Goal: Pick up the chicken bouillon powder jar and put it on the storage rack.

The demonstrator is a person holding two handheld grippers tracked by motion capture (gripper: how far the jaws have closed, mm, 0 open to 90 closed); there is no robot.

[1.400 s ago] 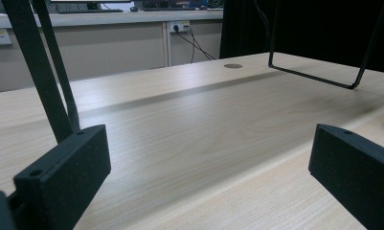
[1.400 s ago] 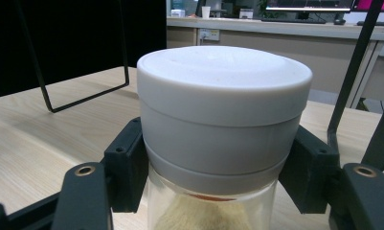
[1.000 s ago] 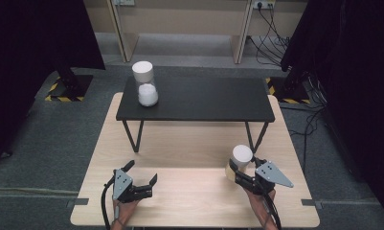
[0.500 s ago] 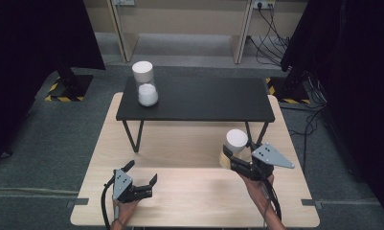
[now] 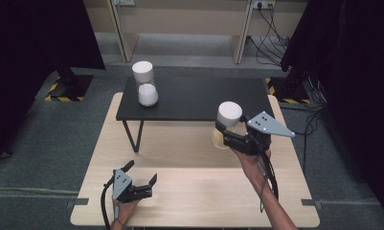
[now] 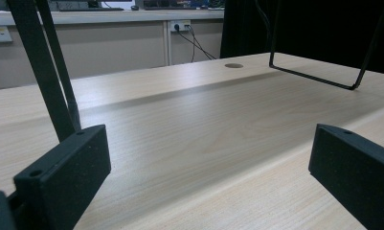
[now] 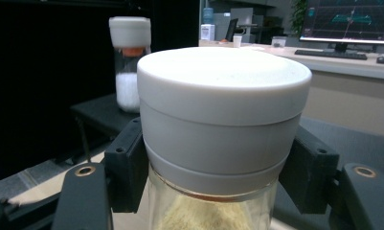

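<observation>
My right tool (image 5: 224, 130) is clenched on a glass jar (image 7: 213, 211) just under its wide white lid (image 7: 223, 115); I see pale yellowish powder through the clear wall. The jar hangs upright above the light wooden bench (image 5: 194, 201), in front of the black shelf (image 5: 199, 98). My left tool (image 5: 141, 178) rests on the bench, released, nothing between its jaws.

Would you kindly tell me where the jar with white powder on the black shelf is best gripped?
Grip the jar with white powder on its straight glass body just below the wide white lid, coming level from the front: it stands upright near the black shelf edge, and the lid's overhang should stop slipping.
</observation>
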